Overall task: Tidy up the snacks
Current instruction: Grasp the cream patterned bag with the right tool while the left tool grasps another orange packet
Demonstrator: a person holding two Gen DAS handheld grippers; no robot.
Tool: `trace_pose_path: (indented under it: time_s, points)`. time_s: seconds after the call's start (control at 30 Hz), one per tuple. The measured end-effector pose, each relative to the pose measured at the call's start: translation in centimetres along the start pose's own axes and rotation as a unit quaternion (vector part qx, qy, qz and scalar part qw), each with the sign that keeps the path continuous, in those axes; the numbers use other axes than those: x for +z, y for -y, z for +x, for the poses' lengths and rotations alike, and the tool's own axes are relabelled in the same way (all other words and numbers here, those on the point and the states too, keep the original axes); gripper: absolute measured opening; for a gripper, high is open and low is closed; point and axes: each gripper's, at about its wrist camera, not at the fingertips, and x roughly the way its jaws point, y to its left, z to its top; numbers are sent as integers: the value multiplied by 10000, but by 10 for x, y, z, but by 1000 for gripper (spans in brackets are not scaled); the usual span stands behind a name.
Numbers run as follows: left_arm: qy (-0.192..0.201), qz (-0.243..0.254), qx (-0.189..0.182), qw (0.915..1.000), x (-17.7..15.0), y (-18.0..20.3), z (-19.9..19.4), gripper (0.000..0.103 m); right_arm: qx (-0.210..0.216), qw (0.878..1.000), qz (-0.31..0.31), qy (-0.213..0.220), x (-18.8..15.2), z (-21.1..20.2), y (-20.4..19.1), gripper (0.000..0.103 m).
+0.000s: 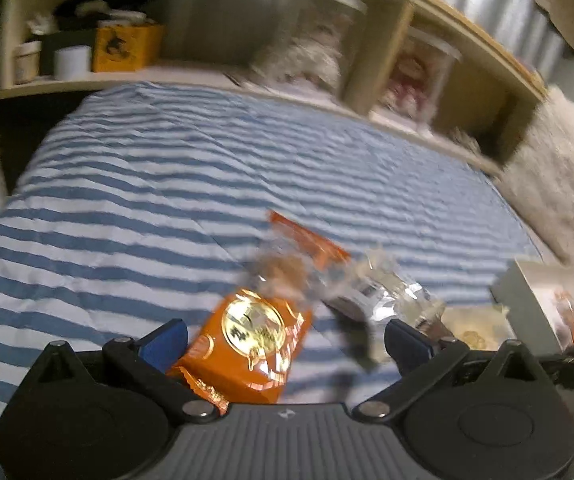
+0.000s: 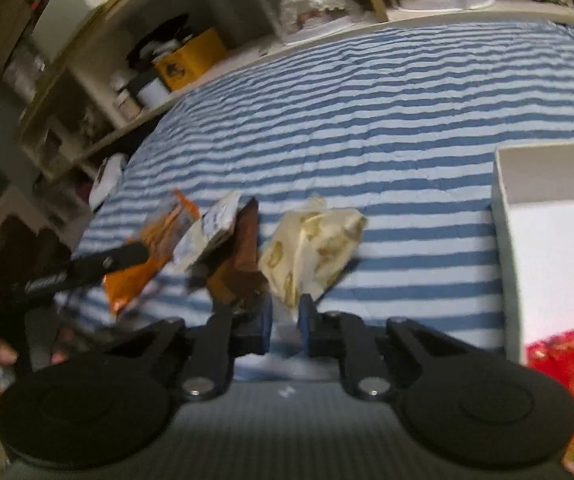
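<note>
In the left wrist view my left gripper [image 1: 287, 340] is open, its blue fingertips wide apart. An orange snack packet with a gold seal [image 1: 249, 344] lies between them on the striped bedcover. Beyond it lie another orange packet [image 1: 307, 240] and a clear and silver wrapper [image 1: 383, 292]. In the right wrist view my right gripper [image 2: 285, 318] is shut on the lower edge of a cream snack packet with a yellow print [image 2: 311, 252] and holds it above the cover. A brown packet [image 2: 239, 260], a white packet [image 2: 211, 232] and an orange packet [image 2: 155, 248] lie to its left.
A white open box [image 2: 535, 208] holding a red packet [image 2: 567, 380] stands at the right; it also shows in the left wrist view [image 1: 543, 304]. A wooden shelf unit [image 1: 375, 60] with jars and a yellow box [image 1: 123, 48] runs behind the bed.
</note>
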Motion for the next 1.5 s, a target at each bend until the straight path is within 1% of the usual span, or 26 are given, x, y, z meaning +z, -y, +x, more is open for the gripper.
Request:
trace_pose_path:
  time_s: [0.07,0.17,0.23,0.27,0.3,0.37,0.43,0.5,0.57,0.63,0.67,0.77,0.83,0.87,0.9,1.0,1.07,1.23,1.3,1.37,1.4,1.43,1.47,1.5]
  points:
    - [-233,159,-175,9994,-2,5,-2,103,57,9998,-128,-158,-4,-13,-4,17]
    - [-585,179,-522,9968,-8,11,-8,103,94,9989,-309,-354,-11,-31,-11,17]
    - [-809,183,-660,9944,-13,17,-12,103,110,9979,-428,-483,-17,-41,-13,17]
    - [-925,227,-655,9933,-15,20,-13,103,99,9973,-487,-548,-20,-44,-15,16]
    - [-1010,304,-574,9928,-17,24,-15,103,62,9965,-548,-626,-24,-49,-15,16]
    - [-1029,415,-347,9932,-19,32,-19,103,-57,9949,-693,-728,-30,-55,-14,17]
    - [-1004,305,-130,9944,-17,34,-22,103,-194,9943,-761,-716,-33,-62,-13,19]
    - [-873,109,66,9961,-13,34,-22,103,-331,9958,-662,-538,-34,-69,-7,23]
    - [-741,-67,253,9969,-11,32,-21,103,-345,9972,-544,-393,-34,-70,-3,48]
    - [-625,-232,519,9964,-8,28,-19,103,-393,9972,-522,-373,-34,-64,-6,55]
    - [-596,-319,622,9958,-8,25,-17,103,-454,9968,-509,-407,-35,-59,-7,56]
    - [-566,-603,731,9939,-4,15,-12,103,-738,9954,-294,-534,-40,-48,-10,60]
    - [-532,-807,734,9926,-4,10,-9,103,-726,9956,-130,-576,-42,-44,-9,61]
    - [-511,-898,757,9918,-4,9,-9,103,-752,9956,-17,-562,-42,-40,-9,67]
    - [-484,-994,797,9907,-4,9,-8,103,-810,9952,137,-525,-42,-38,-10,69]
    - [-420,-1056,941,9891,-3,12,-3,103,-913,9937,443,-468,-41,-25,-13,74]
    - [-366,-1036,1041,9885,-3,15,-1,103,-1116,9923,300,-457,-42,-15,-21,79]
    - [-250,-1063,1171,9871,-2,18,5,102,-1557,9856,-339,-559,-50,5,-35,79]
    - [-184,-1089,1199,9866,-1,19,6,98,-1627,9838,-455,-592,-52,12,-35,76]
    - [-160,-1008,1265,9867,0,22,8,90,-1531,9857,-420,-565,-52,11,-32,72]
    - [-160,-926,1305,9870,1,24,8,88,-1467,9868,-419,-545,-50,10,-31,70]
    - [-155,-867,1336,9871,1,25,8,84,-1405,9875,-483,-525,-49,10,-31,67]
    - [-146,-843,1362,9870,1,25,8,80,-1344,9878,-595,-508,-48,9,-30,61]
    - [-151,-838,1374,9868,1,25,8,79,-1299,9880,-684,-487,-47,6,-30,57]
